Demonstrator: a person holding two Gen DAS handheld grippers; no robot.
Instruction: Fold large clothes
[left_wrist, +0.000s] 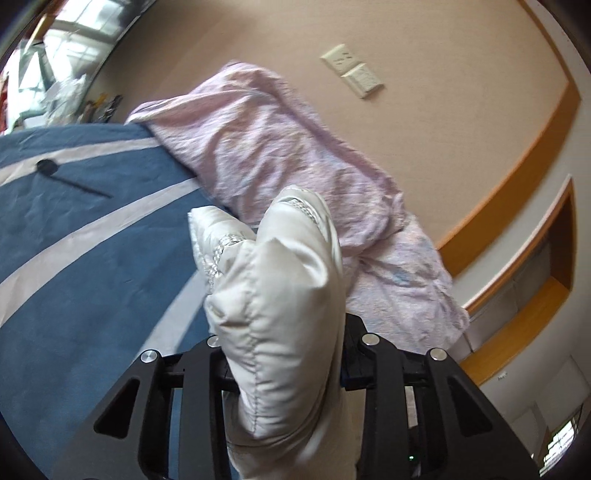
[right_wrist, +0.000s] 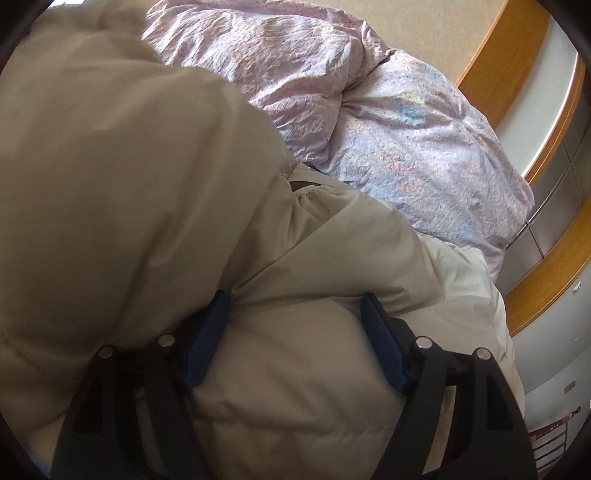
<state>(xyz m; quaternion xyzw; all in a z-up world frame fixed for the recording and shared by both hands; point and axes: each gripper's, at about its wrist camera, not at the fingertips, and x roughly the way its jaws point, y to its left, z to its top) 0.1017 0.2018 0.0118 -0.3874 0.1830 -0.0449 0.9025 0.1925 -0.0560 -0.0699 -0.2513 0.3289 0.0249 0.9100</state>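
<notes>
A cream-white puffy jacket (right_wrist: 129, 166) fills most of the right wrist view. My right gripper (right_wrist: 295, 317) has its blue pads (right_wrist: 384, 347) wide apart, with a thick bulge of the jacket between them. In the left wrist view my left gripper (left_wrist: 284, 354) is shut on a bunched fold of the same white jacket (left_wrist: 280, 288), which sticks up between the black fingers and shows a zipper edge (left_wrist: 218, 254). The fingertips are hidden by the fabric.
A crumpled pale pink quilt (left_wrist: 280, 155) (right_wrist: 369, 122) lies at the head of the bed. A blue bedspread with white stripes (left_wrist: 74, 240) has a small dark object (left_wrist: 48, 168) on it. A beige wall with sockets (left_wrist: 351, 70) and wooden trim (right_wrist: 498, 62) stands behind.
</notes>
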